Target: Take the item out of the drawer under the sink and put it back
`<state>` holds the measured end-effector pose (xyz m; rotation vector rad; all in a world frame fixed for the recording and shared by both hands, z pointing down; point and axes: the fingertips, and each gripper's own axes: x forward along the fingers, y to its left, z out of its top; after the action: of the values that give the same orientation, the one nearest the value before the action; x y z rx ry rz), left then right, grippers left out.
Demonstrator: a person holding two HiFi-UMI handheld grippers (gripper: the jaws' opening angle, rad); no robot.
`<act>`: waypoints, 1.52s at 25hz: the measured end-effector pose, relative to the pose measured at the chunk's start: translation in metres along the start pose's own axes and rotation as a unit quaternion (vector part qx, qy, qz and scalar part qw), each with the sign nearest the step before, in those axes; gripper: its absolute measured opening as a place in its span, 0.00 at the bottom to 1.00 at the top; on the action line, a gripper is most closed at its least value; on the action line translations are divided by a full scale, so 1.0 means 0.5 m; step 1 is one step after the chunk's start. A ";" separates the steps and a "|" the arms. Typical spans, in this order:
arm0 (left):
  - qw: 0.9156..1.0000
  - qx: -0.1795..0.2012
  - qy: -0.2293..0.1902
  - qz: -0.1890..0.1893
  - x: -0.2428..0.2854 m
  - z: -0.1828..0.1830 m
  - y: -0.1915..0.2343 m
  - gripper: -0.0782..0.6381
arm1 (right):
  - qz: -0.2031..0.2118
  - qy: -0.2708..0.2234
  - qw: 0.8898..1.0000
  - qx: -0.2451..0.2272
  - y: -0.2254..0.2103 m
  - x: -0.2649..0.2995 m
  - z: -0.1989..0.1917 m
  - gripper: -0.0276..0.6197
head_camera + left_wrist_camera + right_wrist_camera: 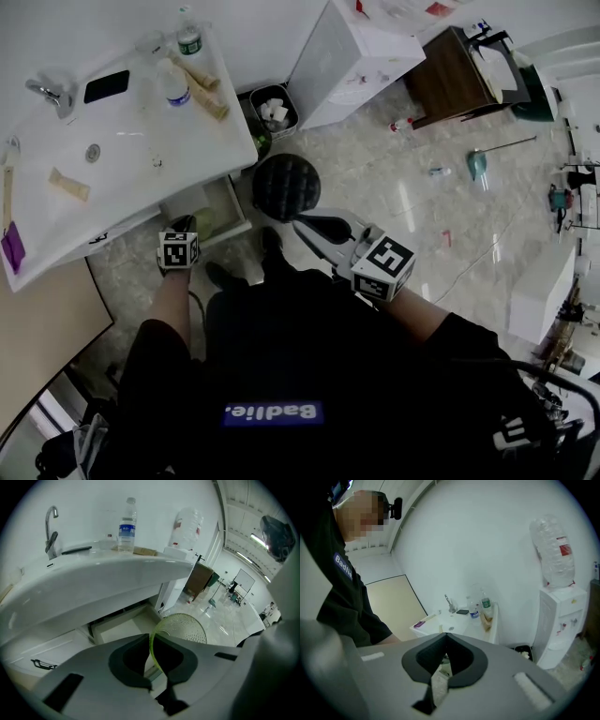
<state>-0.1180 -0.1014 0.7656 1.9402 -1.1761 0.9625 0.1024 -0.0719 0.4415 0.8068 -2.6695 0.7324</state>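
Far left: white ceramic sink [122, 178] on its cabinet, chrome faucet [52, 94] at the back edge, a flat black phone [106, 85] beside it. 2 clear plastic water bottles stood near the sink's right corner, the one with the blue label [174, 84] in front and the one with the green label [190, 37] behind.

My left gripper [184, 227] pointed steeply down, just below the sink's front edge. Its jaws pinched the thin rim of the translucent green dimpled plastic bowl [185, 627]. The rim ran edge-on between the 2 dark pads, and the bowl's body stood out past the tips. From the head view, the bowl [204, 221] sat right at the open white drawer [239, 202] under the sink. Whether it touched the drawer floor I could not tell. In my left gripper view, the drawer [119, 627] showed a pale, bare inside.

Middle: round black cushioned stool [286, 186] on the tiled floor, just right of the drawer.

My right gripper [302, 228] was held near level in front of my body, well apart from the drawer. Its jaws were pressed together at the tips, with nothing between them.

Further right: small dark waste bin [274, 108], then the white water dispenser [342, 61] against the wall, then a brown wooden desk [455, 75].
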 end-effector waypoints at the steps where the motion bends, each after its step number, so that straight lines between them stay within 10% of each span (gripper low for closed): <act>1: 1.000 0.001 0.007 0.002 0.010 -0.008 0.005 0.14 | -0.004 0.004 1.000 0.003 -0.005 -0.004 -0.008 0.05; 38: 0.992 -0.040 0.116 0.025 0.208 -0.091 0.050 0.14 | -0.049 0.065 0.996 0.036 -0.097 -0.014 -0.074 0.05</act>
<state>-0.1184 -0.1174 0.8809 1.6931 -1.1152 1.1165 0.1397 -0.0840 0.4890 0.8703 -2.4829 0.8302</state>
